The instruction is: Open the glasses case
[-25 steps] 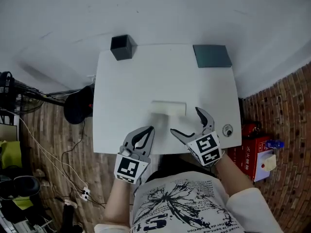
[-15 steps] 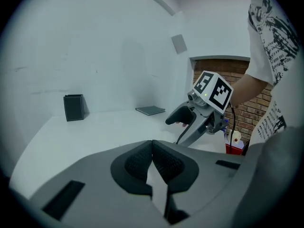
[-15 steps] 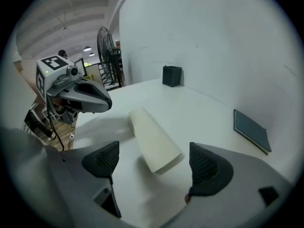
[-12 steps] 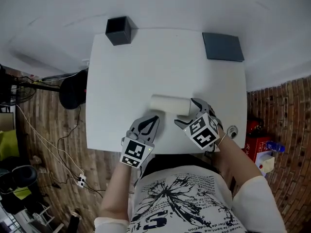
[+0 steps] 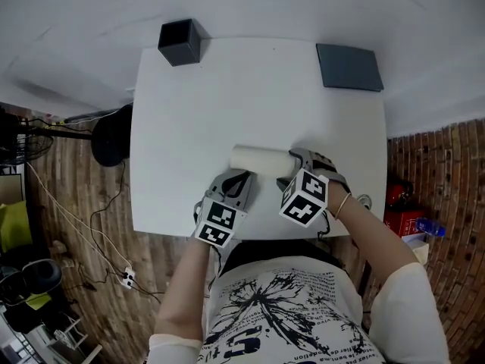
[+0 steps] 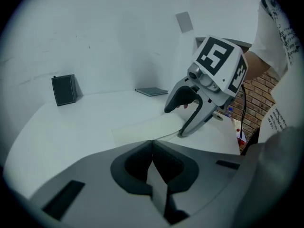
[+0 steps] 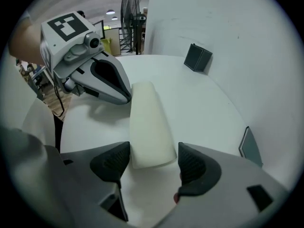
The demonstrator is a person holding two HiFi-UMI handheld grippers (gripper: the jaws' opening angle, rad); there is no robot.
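Note:
The cream glasses case (image 5: pixel 258 160) lies closed on the white table (image 5: pixel 227 97), near its front edge. My right gripper (image 5: pixel 290 167) points steeply down over the case's right end. In the right gripper view (image 7: pixel 153 151) its jaws are closing, one pad on either side of the case's end (image 7: pixel 149 122), with a thin gap still showing at the right pad. My left gripper (image 5: pixel 242 177) is shut, empty, its tip just short of the case's near long side. In the left gripper view (image 6: pixel 152 144) the case (image 6: pixel 147 127) lies straight ahead, with the right gripper (image 6: pixel 176 121) over its far end.
A black box (image 5: pixel 179 42) stands at the table's far left corner and a dark grey pad (image 5: pixel 349 67) lies at the far right corner. A small round fitting (image 5: pixel 362 202) sits at the table's front right edge. A fan and cables are on the floor at the left.
Both grippers came down and forward to the case. The right one rolled, tipped downward and narrowed its jaws round the case's right end. The left one stayed shut and neared the case's front side.

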